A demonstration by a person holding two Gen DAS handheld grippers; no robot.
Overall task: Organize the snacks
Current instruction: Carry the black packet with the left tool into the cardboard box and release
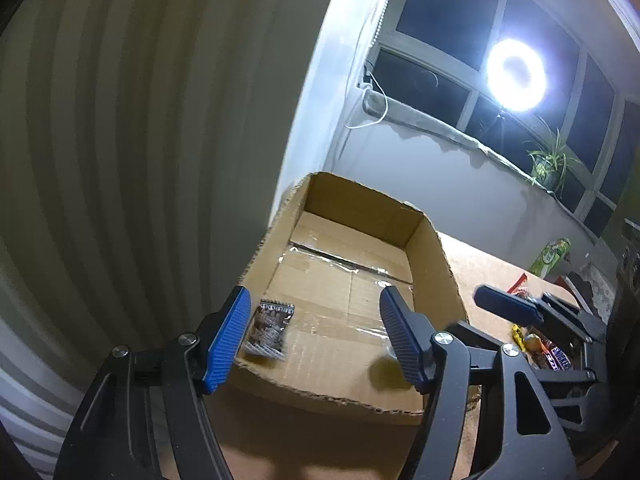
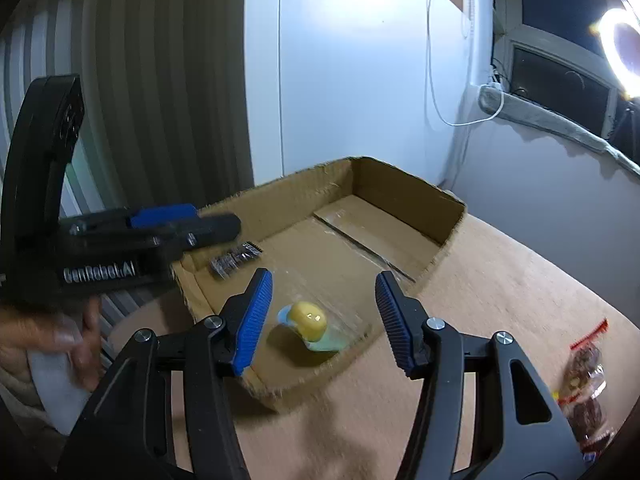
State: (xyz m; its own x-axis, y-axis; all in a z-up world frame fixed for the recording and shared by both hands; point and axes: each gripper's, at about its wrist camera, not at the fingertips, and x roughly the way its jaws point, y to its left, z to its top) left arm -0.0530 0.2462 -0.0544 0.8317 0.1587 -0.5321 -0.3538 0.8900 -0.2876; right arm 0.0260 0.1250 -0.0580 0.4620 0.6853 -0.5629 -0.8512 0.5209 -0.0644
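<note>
Both jaws of the left hand-held gripper (image 1: 316, 336) stand apart with nothing pinched, a small dark foil packet (image 1: 269, 329) lying on the floor of the cardboard box (image 1: 436, 258) just by its left pad. The right hand-held gripper (image 2: 324, 322) is likewise open and empty over the box's near corner, where a yellow sweet in clear wrapping (image 2: 309, 325) lies. Both look light; the crinkly wrappers may slip, so pinch across the body, as with the wrapped snacks (image 2: 585, 388) beside the box.

box (image 2: 448, 216) on table (image 2: 500, 280) | 2 snack pkts (image 2: 236, 261) in box
</note>
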